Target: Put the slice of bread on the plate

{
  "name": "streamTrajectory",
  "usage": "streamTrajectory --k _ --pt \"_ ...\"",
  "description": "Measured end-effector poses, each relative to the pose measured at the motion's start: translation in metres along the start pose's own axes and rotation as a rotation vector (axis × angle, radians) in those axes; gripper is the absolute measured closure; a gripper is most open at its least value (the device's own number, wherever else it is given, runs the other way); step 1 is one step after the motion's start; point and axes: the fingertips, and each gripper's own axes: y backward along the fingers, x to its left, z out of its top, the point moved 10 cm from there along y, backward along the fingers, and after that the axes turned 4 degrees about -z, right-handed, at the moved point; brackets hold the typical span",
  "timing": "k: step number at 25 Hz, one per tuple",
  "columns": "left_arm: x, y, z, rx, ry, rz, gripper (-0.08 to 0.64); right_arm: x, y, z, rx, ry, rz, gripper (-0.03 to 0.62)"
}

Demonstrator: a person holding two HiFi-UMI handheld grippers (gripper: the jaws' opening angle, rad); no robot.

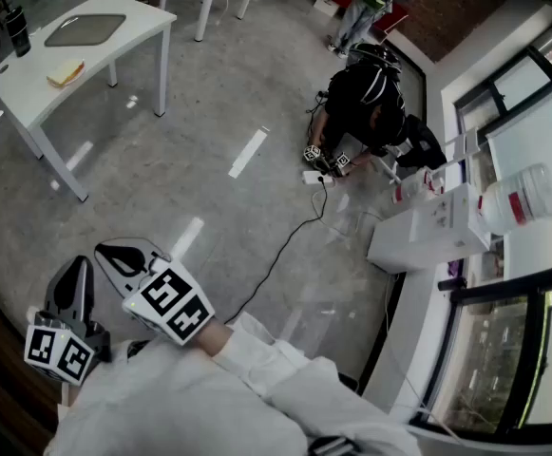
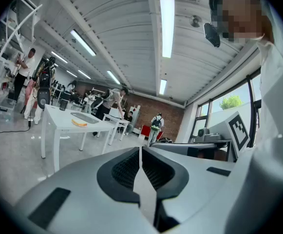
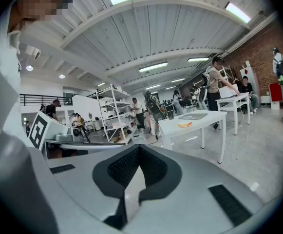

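Observation:
A slice of bread lies on a white table far off at the upper left, beside a flat grey plate. Both grippers are held close to my body, well away from that table. The left gripper and the right gripper are shut with nothing between them. In the left gripper view, the bread and plate show small above the closed left gripper. The right gripper view shows the bread and plate beyond the closed right gripper.
A black cup stands on the table's far end. A person crouches on the concrete floor, with a cable trailing from there. A white box and a jar sit by the windows. Shelves stand behind.

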Motion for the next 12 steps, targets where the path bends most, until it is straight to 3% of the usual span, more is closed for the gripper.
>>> streamTrajectory --k 12 --pt "-0.0122 -0.004 -0.0025 0.014 -0.015 0.002 0.538 -0.0037 0.0064 -0.0002 0.006 0.007 -0.001 0.58"
